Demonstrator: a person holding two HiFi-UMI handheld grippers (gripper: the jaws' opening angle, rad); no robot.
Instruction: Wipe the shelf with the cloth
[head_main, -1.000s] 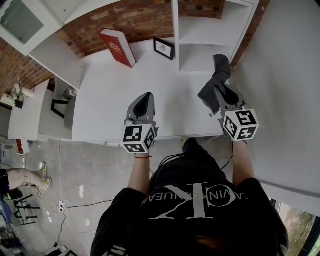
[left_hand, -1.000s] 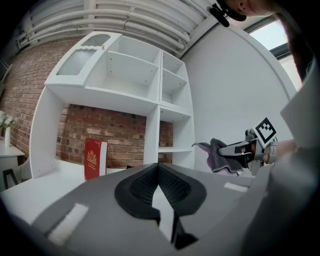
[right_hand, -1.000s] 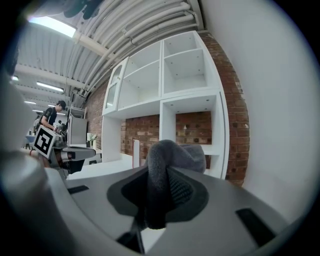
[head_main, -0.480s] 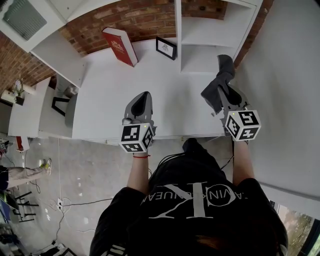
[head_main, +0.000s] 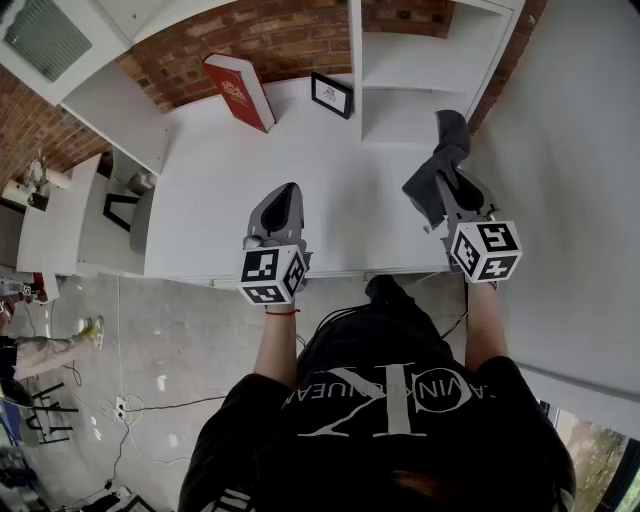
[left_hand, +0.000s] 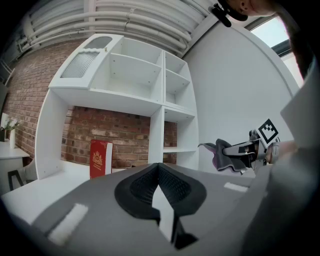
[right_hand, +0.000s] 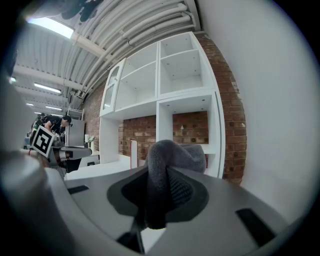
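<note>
Our soft dark grey cloth (head_main: 437, 165) stretches long-ways away from us, toward the back of the big white shelf (head_main: 210, 190). We hold both arms straight out, side by side and well apart. Our right gripper (head_main: 447, 180) pinches the bunched, folded cloth above the shelf's right side. Our left gripper (head_main: 283, 200) has its fingers pressed together on nothing.

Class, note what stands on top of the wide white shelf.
A red book and a small black frame, near the brick wall. The left gripper and the cloth hide patches beneath them.
</note>
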